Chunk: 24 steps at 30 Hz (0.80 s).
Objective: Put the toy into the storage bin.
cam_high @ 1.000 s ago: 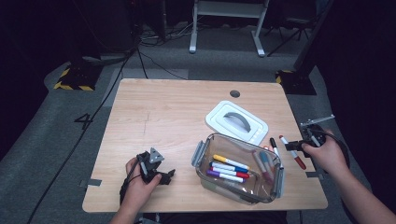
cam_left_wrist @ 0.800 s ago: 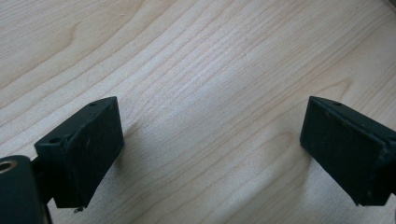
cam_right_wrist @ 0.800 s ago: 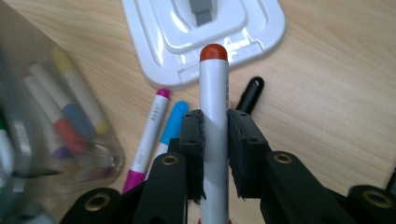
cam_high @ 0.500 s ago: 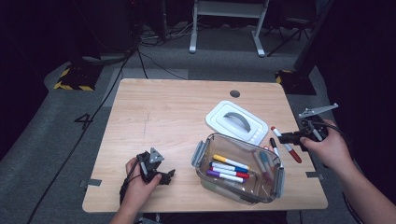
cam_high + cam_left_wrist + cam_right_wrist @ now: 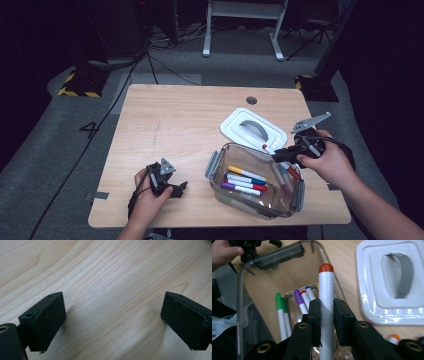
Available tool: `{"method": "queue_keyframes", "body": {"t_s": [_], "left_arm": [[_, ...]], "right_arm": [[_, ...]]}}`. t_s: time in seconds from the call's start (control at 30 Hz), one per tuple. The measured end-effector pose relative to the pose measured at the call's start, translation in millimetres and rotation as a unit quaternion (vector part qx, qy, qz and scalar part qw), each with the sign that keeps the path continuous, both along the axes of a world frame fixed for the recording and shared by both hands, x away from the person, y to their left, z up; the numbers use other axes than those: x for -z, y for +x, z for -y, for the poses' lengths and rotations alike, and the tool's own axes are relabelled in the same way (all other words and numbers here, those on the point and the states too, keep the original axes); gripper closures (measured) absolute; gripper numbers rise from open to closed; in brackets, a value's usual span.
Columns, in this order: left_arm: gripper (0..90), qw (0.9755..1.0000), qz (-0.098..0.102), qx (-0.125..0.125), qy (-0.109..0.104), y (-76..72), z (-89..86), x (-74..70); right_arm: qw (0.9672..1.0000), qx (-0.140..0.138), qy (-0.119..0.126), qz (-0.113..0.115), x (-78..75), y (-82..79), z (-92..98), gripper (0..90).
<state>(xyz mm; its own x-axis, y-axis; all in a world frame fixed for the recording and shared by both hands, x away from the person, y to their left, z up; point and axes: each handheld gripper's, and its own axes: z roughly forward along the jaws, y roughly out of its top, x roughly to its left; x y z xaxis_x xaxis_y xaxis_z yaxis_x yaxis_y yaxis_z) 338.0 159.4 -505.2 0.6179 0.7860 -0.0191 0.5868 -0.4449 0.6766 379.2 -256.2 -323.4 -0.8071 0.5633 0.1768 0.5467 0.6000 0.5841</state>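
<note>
Your left tool [image 5: 181, 186] rests wide open on the worktop [image 5: 175, 125], holding nothing; several markers [image 5: 245, 181] already lie in the clear container [image 5: 218, 187]; your right tool [image 5: 278, 155] grips an orange-capped marker [image 5: 326, 305] above its rim, so dropping it in remains; the white lid [image 5: 252, 131] lies off, beside the container.

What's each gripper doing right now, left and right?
Left gripper: open, nothing between the jaws, over bare table.
Right gripper: shut on the orange-capped marker, above the clear container.
</note>
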Motion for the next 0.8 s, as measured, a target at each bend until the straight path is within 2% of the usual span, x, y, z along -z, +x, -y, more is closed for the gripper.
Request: {"method": "queue_keyframes", "body": {"t_s": [0.17, 0.2, 0.37, 0.43, 0.5, 0.53, 0.8], "left_arm": [[6.6, 1.0000, 0.000, 0.000, 0.000, 0.0, 0.0, 0.0], [6.6, 1.0000, 0.000, 0.000, 0.000, 0.0, 0.0, 0.0], [6.6, 1.0000, 0.000, 0.000, 0.000, 0.0, 0.0, 0.0], [6.6, 1.0000, 0.000, 0.000, 0.000, 0.0, 0.0, 0.0], [6.6, 1.0000, 0.000, 0.000, 0.000, 0.0, 0.0, 0.0], [6.6, 1.0000, 0.000, 0.000, 0.000, 0.0, 0.0, 0.0], [6.6, 1.0000, 0.000, 0.000, 0.000, 0.0, 0.0, 0.0]], "right_arm": [[0.9996, -0.024, 0.001, -0.010, 4.2, -3.3, -17.1, 76.8], [0.9991, -0.038, 0.002, -0.017, 7.5, -4.4, -24.7, 76.8], [0.9976, -0.059, -0.001, -0.035, 17.6, -7.6, -40.1, 76.8], [0.9956, -0.076, -0.006, -0.054, 28.6, -10.3, -52.1, 76.8], [0.9948, -0.082, -0.008, -0.060, 32.8, -11.1, -56.2, 76.8], [0.9929, -0.093, -0.013, -0.073, 41.1, -13.2, -64.4, 76.8], [0.9839, -0.129, -0.043, -0.116, 72.8, -17.0, -91.5, 76.8]]}}
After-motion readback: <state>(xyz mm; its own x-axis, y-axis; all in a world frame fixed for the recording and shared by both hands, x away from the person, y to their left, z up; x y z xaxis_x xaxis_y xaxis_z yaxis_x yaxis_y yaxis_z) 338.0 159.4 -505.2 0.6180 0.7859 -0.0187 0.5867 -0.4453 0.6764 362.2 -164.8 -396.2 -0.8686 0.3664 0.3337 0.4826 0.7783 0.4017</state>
